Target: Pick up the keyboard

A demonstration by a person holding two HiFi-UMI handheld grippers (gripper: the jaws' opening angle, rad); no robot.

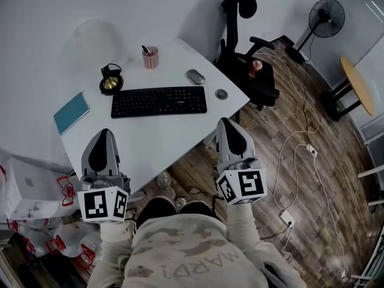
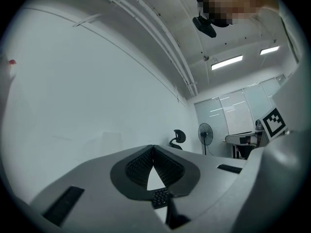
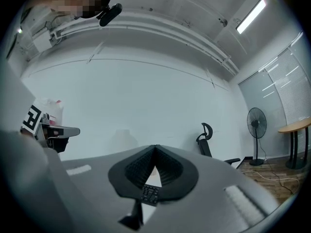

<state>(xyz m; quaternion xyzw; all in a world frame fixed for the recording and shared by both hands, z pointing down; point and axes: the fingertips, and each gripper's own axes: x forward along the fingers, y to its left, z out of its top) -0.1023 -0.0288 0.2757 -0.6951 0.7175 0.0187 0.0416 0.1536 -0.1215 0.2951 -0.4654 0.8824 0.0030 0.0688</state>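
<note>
Currently left claw (image 1: 104, 134) and right claw (image 1: 228, 125) hovering pressed together, empty, short of keyboard (image 1: 159, 101); risk: single-end grab tilting it, sweeping into mouse (image 1: 195, 76).

Left gripper view: the body of the left gripper (image 2: 153, 147) fills the lower frame. The keyboard (image 2: 160, 197) shows only as a few keys through the gap under the touching jaw tips; the rest is hidden.

Right gripper view: same. The right gripper (image 3: 155, 147) covers all but a small patch of keys.

Head view:
- Cup (image 1: 150, 57): contents too small to identify.
- Round item (image 1: 222, 93) right of the keyboard: cannot tell what it is.
- Small object (image 1: 256, 66) on the chair (image 1: 267, 90): unclear.
- Round table (image 1: 359, 84): cut by the right edge.
- Bags (image 1: 36, 233): cut by the left edge.
- Desk (image 1: 162, 138): near-left corner hidden behind the left gripper.
</note>
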